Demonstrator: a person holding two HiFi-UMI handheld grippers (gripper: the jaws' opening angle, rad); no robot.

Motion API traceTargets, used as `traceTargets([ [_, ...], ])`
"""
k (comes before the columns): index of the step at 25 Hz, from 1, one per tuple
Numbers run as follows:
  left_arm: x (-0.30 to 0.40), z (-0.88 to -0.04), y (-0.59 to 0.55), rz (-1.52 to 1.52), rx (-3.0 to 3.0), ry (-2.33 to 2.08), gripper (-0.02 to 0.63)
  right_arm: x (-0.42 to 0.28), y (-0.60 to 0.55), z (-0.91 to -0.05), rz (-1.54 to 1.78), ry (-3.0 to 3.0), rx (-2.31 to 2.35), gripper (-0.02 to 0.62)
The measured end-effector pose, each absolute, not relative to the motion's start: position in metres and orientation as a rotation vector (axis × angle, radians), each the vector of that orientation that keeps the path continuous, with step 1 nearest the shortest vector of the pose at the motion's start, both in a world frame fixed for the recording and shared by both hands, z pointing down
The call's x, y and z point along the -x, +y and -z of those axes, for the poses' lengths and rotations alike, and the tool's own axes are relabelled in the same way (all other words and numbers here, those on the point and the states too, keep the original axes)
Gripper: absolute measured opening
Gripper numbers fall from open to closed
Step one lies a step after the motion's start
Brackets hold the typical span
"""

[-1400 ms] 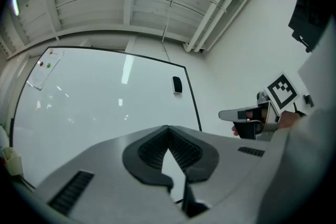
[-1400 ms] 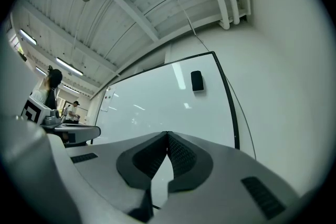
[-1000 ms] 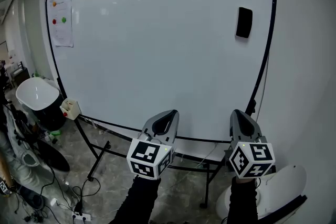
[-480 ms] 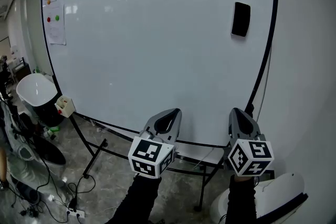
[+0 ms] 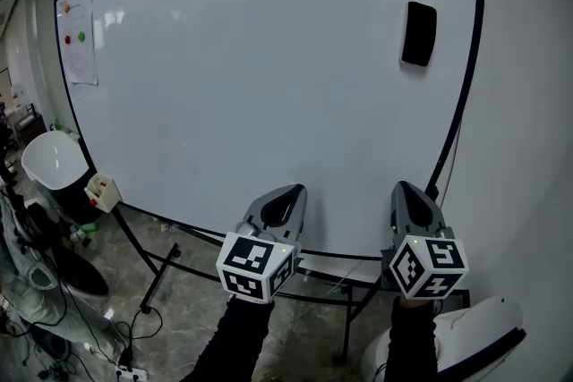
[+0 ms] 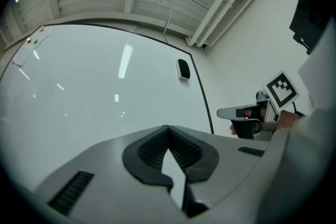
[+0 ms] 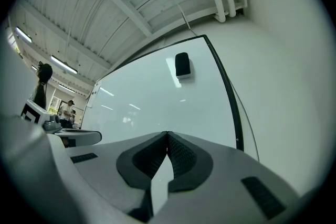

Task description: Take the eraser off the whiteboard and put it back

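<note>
Since a second ago the whiteboard (image 5: 269, 76) has grown in the head view: its top edge now runs off the top of the frame, and the paper sheet (image 5: 79, 38) on it has slid toward the left edge. Both tongs stayed low in the frame, so I judge the person is walking up to the board and the reach has not begun.

The eraser (image 5: 418, 33) sits on the board at upper right, near the black frame and well apart from both tongs. The left tongs (image 5: 288, 192) are clenched with nothing between them, as are the right tongs (image 5: 403, 191), which sit below the eraser.

How the eraser clings to the board cannot be told. The print on the sheet is too small to read, and the tongs hide part of the stand (image 5: 170, 259).
</note>
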State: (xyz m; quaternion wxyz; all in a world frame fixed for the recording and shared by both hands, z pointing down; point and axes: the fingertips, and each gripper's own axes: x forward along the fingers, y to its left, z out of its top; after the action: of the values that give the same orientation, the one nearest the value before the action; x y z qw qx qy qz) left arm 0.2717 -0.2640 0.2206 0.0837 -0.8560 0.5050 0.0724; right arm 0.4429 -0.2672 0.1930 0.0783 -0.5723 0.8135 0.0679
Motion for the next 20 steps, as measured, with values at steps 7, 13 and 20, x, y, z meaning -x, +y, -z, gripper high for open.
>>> traceTargets([
  [7,-0.251,-0.201,-0.294,-0.238,2.539,1.47,0.006,-0.428,-0.295,-0.157,-0.335,2.378,1.709,0.009],
  [13,-0.24,-0.197,-0.311,-0.253,2.542,1.462,0.005,-0.425,-0.309,-0.12,-0.462,2.31,1.714,0.05],
  [20,-0.235,-0.193,-0.324,-0.264,2.543,1.434,0.006,-0.429,-0.327,-0.08,-0.53,2.248,1.715,0.261],
])
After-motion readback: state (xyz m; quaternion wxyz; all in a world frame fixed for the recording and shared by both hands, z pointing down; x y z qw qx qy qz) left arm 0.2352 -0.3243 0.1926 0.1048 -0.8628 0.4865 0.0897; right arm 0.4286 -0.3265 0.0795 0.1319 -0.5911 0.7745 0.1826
